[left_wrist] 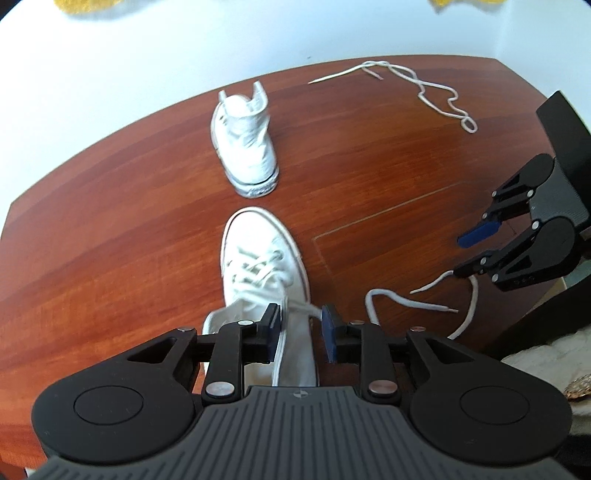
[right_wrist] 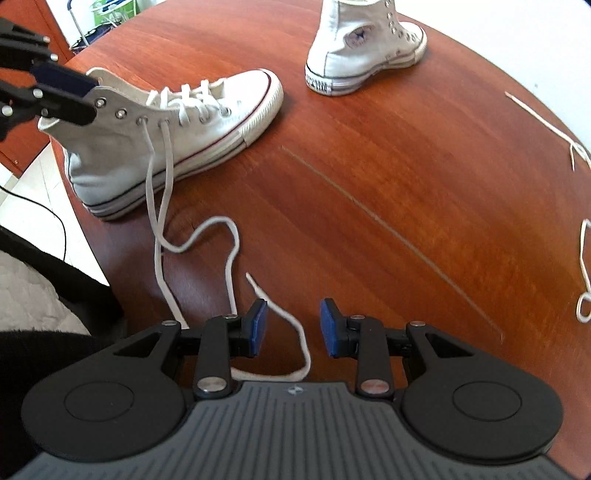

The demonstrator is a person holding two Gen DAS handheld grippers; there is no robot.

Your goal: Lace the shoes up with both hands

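The left gripper (left_wrist: 300,328) stands open astride the near shoe's (right_wrist: 155,129) ankle collar. The right gripper (right_wrist: 293,326), also open, hangs over that shoe's loose lace (right_wrist: 229,236) on the counter (right_wrist: 369,166). Farther off stands the unlaced shoe (left_wrist: 243,140).

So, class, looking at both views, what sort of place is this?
Probably a room in a home: a polished reddish wooden table holds white canvas high-top shoes, beside a pale tiled floor and a green wire rack.
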